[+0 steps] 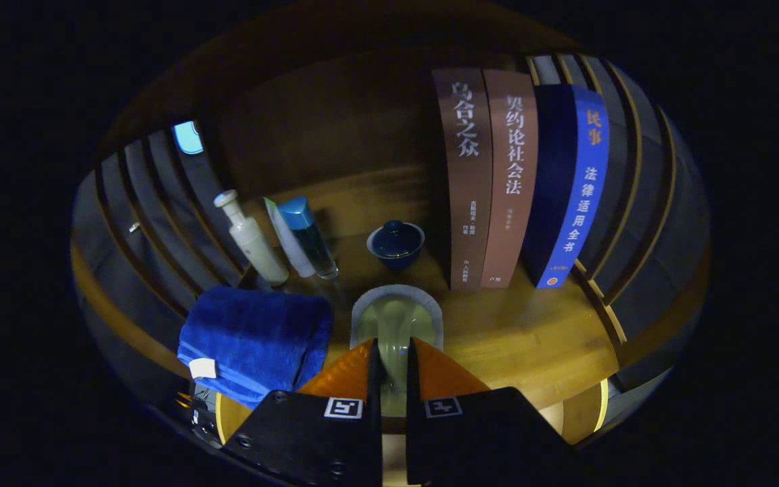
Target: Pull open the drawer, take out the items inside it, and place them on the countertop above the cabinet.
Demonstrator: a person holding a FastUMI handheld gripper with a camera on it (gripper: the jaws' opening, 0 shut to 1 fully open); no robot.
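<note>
The gripper (pixel 393 368) held a pale green cup (pixel 396 325) between its two fingers, which stood close together and pressed on the cup's narrow part from either side, while the cup's grey-rimmed mouth opened just ahead of the fingertips; nothing could be made out inside it. The cup hung over or rested on the wooden countertop (pixel 518 338) (which of the two could not be told). Beyond the fingers sat a small dark blue lidded bowl (pixel 396 245), its lid in place and topped by a knob, so its contents were hidden. To the left of that bowl three slim containers leaned together: a cream bottle (pixel 251 238) with a round stopper, a white tube (pixel 288 238), and a clear bottle (pixel 310 238) with a blue cap and dark liquid inside. Nearer the fingers on the left lay a folded blue towel (pixel 254 341) with a small white tag. To the right beyond the fingers stood three books upright and touching: two brown books (pixel 487 182) and a blue book (pixel 569 189). Their spines carried Chinese characters, pale on the brown pair, red and white on the blue. Slatted dark panels (pixel 159 223) curved around both sides.
</note>
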